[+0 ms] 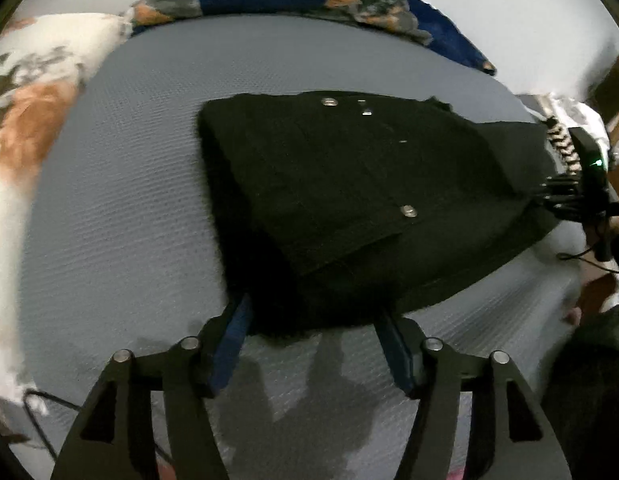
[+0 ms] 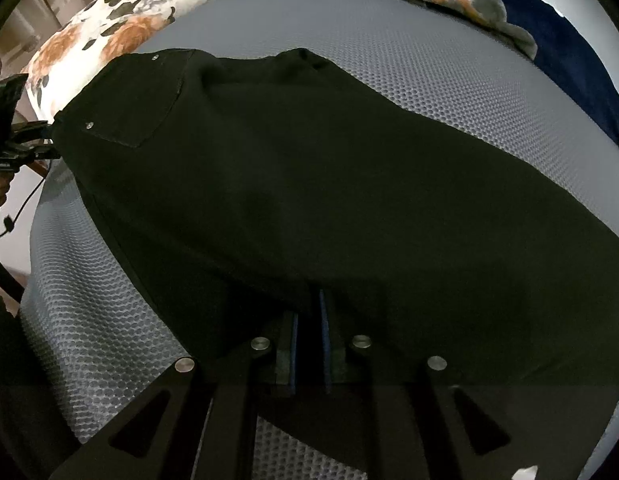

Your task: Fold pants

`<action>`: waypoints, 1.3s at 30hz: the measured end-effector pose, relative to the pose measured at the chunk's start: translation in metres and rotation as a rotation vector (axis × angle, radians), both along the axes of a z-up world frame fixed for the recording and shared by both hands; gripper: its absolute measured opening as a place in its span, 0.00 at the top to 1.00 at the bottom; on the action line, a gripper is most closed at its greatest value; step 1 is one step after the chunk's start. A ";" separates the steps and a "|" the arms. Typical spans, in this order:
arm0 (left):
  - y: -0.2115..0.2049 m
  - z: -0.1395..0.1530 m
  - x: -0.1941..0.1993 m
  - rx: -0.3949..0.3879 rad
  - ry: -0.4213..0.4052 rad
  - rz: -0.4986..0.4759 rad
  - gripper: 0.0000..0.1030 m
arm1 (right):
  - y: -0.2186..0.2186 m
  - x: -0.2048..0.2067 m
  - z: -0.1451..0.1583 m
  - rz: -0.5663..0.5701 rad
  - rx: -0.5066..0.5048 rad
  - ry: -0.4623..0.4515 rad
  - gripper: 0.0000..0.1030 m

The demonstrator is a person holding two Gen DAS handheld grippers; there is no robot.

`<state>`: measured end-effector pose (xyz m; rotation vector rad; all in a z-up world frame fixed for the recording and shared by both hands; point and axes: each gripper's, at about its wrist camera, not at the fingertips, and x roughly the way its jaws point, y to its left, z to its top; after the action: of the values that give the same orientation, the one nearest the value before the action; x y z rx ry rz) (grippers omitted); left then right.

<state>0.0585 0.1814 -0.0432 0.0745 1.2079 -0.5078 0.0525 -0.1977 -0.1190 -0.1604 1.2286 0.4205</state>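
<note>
Left wrist view: the near hem of the black pants [image 1: 349,184] covers the tips of the left gripper [image 1: 313,320] fingers [image 1: 233,332]. The floral pillow [image 1: 33,128] at the bed's left edge is blurred and cut off by the frame.

Right wrist view: pants fabric drapes over the right gripper [image 2: 307,320], hiding its fingertips. The pants run out of frame at right. The left gripper at the left edge is partly cut off.
</note>
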 end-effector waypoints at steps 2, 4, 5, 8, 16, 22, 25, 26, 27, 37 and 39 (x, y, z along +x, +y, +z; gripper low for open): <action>0.014 0.006 -0.004 -0.023 0.006 0.052 0.39 | -0.001 0.002 0.000 -0.002 0.006 -0.003 0.90; 0.030 0.014 -0.010 -0.096 0.019 0.139 0.39 | -0.003 0.001 0.000 -0.001 0.009 -0.008 0.89; 0.035 0.016 -0.013 -0.137 0.027 0.169 0.39 | -0.002 0.001 0.000 -0.001 0.008 -0.009 0.89; 0.044 0.019 -0.025 -0.293 0.096 0.273 0.39 | 0.000 0.000 -0.001 0.005 0.004 -0.017 0.89; 0.031 -0.004 -0.024 -0.544 0.232 0.474 0.39 | 0.000 0.001 -0.001 0.006 0.004 -0.023 0.89; 0.024 -0.015 -0.004 -0.551 0.243 0.576 0.71 | 0.002 -0.001 0.000 -0.029 0.014 -0.032 0.89; 0.019 -0.006 0.007 -0.526 0.219 0.549 0.82 | 0.001 -0.003 0.004 -0.052 0.015 -0.043 0.89; 0.020 -0.002 0.009 -0.514 0.206 0.539 0.83 | 0.002 -0.004 0.007 -0.060 0.017 -0.050 0.89; 0.019 0.004 0.012 -0.497 0.185 0.519 0.84 | 0.002 -0.006 0.010 -0.065 0.018 -0.059 0.90; 0.013 0.031 0.044 -0.369 0.054 0.297 0.85 | 0.018 -0.033 0.030 -0.081 0.047 -0.072 0.90; 0.013 0.007 0.042 -0.311 0.104 0.283 0.85 | 0.018 -0.038 0.018 -0.080 0.044 -0.046 0.90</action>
<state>0.1002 0.1945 -0.0361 -0.3873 1.2036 -0.4484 0.0146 -0.1793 -0.1007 -0.0824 1.1753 0.3724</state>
